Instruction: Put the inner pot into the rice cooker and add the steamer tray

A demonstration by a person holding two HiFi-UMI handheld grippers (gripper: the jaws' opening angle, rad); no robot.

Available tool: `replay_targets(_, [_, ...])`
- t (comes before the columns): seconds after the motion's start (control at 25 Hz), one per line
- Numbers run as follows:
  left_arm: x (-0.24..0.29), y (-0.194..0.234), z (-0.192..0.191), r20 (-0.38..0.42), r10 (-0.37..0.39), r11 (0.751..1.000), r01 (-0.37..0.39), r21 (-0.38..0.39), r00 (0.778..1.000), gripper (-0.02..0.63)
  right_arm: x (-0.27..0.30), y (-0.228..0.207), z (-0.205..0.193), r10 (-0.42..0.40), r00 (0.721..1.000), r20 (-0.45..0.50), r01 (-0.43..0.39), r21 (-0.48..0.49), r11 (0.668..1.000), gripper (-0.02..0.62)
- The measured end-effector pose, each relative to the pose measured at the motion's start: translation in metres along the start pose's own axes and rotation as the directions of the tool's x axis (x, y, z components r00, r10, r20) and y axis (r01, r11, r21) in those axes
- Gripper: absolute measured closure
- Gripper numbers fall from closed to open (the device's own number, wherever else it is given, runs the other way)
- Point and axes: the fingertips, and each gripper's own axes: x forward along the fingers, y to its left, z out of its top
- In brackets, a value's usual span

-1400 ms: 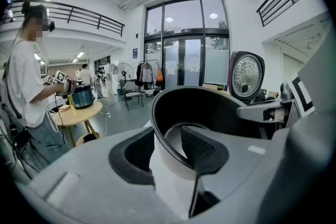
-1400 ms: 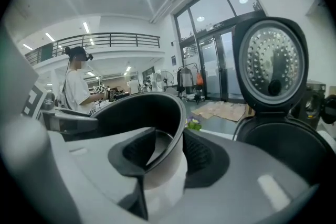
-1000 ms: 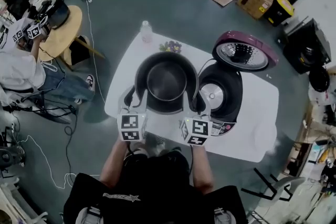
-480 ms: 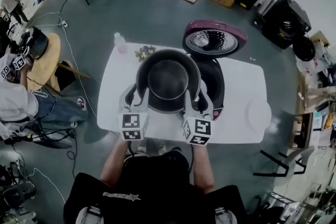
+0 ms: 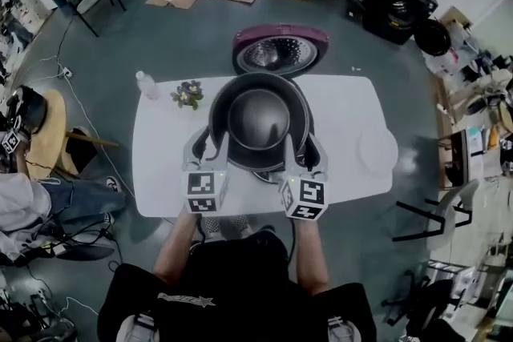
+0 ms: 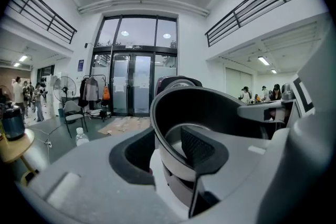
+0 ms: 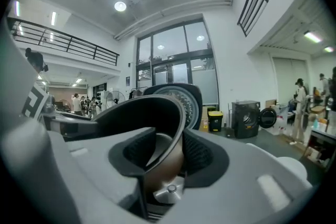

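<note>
— Where is the inner pot (image 5: 258,120) now?
— It has come in from the left across the counter (image 5: 160,172). It hangs right over the open rice cooker (image 5: 280,52), not down in it yet.
— And your grip?
— My left gripper (image 6: 164,147) and right gripper (image 7: 168,155) each pinch the rim, one finger inside, one outside.
— What follows?
— I judge it's lined up, so I lower it level. The steamer tray comes afterwards.

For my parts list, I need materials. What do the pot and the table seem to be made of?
Pot: probably metal with a dark non-stick coating; thin rim, smooth, soft sheen inside, brownish outside. Table: white, matte, flat; perhaps laminate or plastic, I cannot tell which.
</note>
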Motion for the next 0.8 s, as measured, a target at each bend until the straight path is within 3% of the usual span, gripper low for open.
replay_targets(0.4, [0.032, -0.046, -0.008, -0.033, -0.097, 0.995, 0.097, 0.005, 0.995, 0.44, -0.008, -0.052, -0.017, -0.09, 0.995, -0.046, 0.092, 0.034, 0.995, 0.44])
replay_targets(0.8, [0.061, -0.056, -0.033, -0.088, -0.104, 0.995, 0.104, -0.008, 0.991, 0.442, 0.011, -0.073, -0.046, -0.11, 0.988, -0.11, 0.116, 0.048, 0.992, 0.442])
